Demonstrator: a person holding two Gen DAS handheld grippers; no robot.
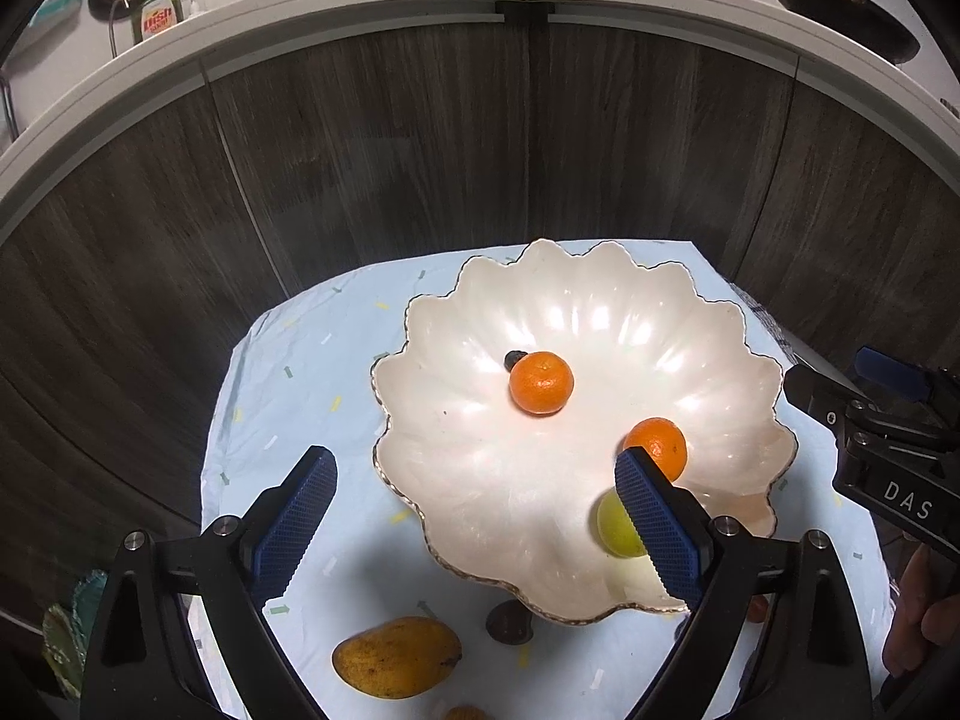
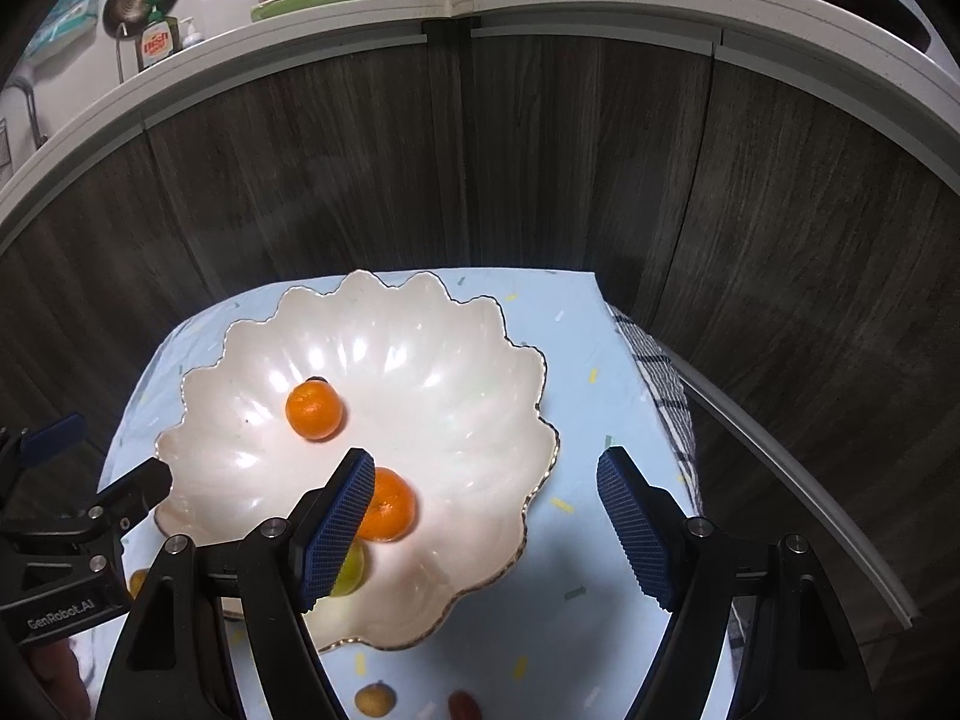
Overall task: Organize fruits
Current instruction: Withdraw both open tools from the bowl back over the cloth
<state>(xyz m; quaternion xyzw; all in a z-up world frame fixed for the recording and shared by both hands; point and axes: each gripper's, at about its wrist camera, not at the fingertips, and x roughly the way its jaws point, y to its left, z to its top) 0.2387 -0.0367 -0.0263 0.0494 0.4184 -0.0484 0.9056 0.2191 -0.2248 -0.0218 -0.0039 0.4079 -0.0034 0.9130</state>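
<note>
A: Nearest the lens in left wrist view: left gripper, jaws spread wide, nothing betw. pads. Just under it, mango on the blue cloth near the front edge, outside the bowl.

B: Right gripper?

A: Also open, a bit narrower, empty. Hangs over the bowl's right rim and bare cloth.

B: Fruit already in?

A: Two tangerines + one yellow-green fruit. Far tangerine near bowl centre, second tangerine toward the right rim, yellow-green fruit close to the front rim, partly hidden by a finger. All inside the scalloped bowl.

B: Still out?

A: Mango, a dark reddish fruit just beside the bowl's front rim, plus small ones by the cloth's front edge: pale brown round one, red one. Kinds unclear, too blurred.

B: Step in hand?

A: Prob. between picks, both hands free. Roughly halfway.

B: Next move?

A: Likely drop onto a loose fruit at the front edge. Mango calls for wide jaws across its short axis; skin yellow w/ brown specks, looks ripe, so gentle squeeze.
</note>
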